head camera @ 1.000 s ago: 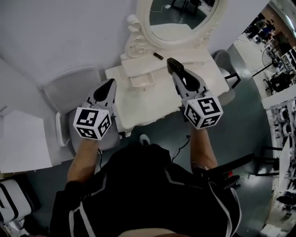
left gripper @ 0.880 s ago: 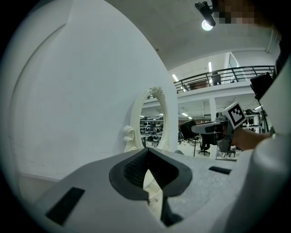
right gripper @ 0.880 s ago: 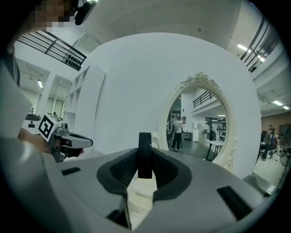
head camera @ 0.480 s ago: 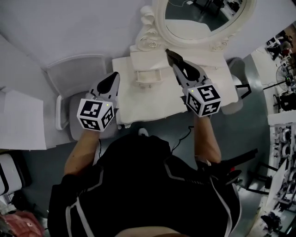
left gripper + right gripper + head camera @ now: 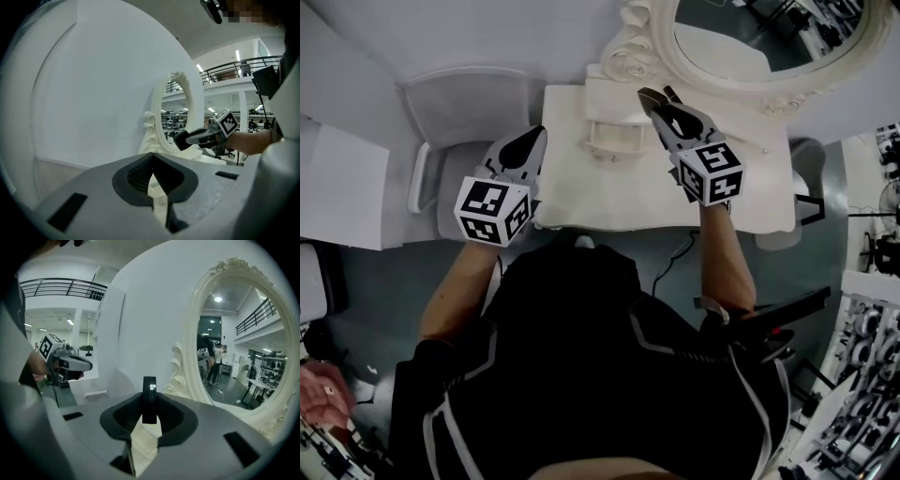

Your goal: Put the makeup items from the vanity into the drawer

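1. Below you, a white vanity table (image 5: 609,202) stands against a pale wall, with an oval mirror (image 5: 769,33) in an ornate white frame rising at its back.
2. On the table, just under the mirror's left side, sits a small white drawer (image 5: 610,139) unit. Its front faces you and seems to jut out a little, though how far it is open cannot be told.
3. Your right tool (image 5: 654,97) reaches over the back of the table, its tip just to the right of the drawer unit and close to the foot of the mirror frame.
4. Between its jaws, the right tool holds the makeup item (image 5: 149,397): a slim black piece with a thin silver band near its top. It stands upright, and the jaws are narrowed and pressing on both its sides.
5. From the head view, the held item shows only as a dark tip at the end of the right tool.
6. Your left tool (image 5: 532,142) hovers at the table's left edge, well apart from the right tool. Its jaws meet at the tips with nothing between them.
7. Left of the table, close beside your left tool, stands a grey chair (image 5: 455,117).
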Available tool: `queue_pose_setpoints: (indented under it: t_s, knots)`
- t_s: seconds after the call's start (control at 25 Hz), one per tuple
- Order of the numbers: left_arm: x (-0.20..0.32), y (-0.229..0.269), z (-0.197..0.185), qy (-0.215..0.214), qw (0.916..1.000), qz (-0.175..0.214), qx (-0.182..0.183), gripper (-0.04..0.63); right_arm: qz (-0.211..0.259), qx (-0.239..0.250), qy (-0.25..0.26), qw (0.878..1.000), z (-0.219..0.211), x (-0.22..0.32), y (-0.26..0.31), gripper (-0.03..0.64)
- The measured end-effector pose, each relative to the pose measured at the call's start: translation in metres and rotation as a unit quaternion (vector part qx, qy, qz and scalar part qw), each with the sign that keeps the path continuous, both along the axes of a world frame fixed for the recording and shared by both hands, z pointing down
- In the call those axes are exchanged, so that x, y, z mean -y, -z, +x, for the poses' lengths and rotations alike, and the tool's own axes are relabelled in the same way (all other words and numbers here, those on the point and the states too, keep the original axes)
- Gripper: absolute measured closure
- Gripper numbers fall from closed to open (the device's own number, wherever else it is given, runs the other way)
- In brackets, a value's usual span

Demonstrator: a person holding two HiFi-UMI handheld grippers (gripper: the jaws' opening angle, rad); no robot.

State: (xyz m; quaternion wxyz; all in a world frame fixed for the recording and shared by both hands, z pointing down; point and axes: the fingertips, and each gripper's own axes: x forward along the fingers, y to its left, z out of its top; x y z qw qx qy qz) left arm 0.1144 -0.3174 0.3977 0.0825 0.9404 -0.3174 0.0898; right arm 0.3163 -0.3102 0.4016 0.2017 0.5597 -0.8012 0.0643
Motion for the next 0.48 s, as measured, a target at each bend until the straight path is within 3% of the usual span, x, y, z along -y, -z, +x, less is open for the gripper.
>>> queue_pose_setpoints:
  t_s: [0.48]
  knots:
    - [-0.001, -0.017, -0.012, 0.064, 0.9979, -0.012, 0.002, 0.592, -0.107, -0.037, 0.112, 0.987, -0.004, 0.035, -0.104, 0.520]
